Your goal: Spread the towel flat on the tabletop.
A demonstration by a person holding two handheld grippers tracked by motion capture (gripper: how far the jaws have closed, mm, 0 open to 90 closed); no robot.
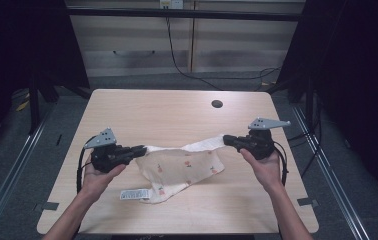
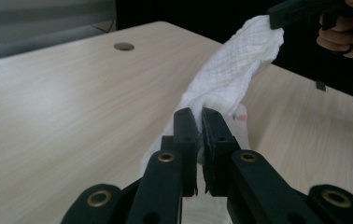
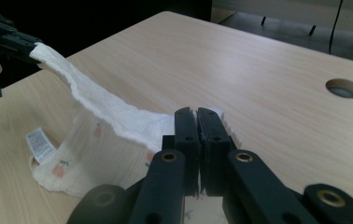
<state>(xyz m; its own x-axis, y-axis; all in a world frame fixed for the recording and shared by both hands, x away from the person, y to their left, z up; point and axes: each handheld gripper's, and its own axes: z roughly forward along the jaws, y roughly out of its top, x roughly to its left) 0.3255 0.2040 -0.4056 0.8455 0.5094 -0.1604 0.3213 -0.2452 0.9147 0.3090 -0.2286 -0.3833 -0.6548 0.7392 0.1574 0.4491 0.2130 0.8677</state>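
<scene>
Hands [image 1: 97,176] near the table's front edge hold both tongs, the left gripper [image 1: 141,149] and the right gripper [image 1: 227,140], each pinching one end of the cream printed cloth [image 1: 179,167]. Cloth stretches between the two, its lower part with the white label [image 1: 134,194] resting on the wooden table [image 1: 167,112]. Beyond the right gripper lies the table's round hole [image 1: 217,104].

Around my work — the plain surroundings

My light wooden table [image 1: 142,107] has a round cable hole [image 1: 217,104] near its far edge. Beyond it stands a pale cabinet [image 1: 137,45] with a curved handle [image 1: 133,52] — a black cable [image 1: 177,60] hangs down its front onto the grey floor [image 1: 337,165].
</scene>
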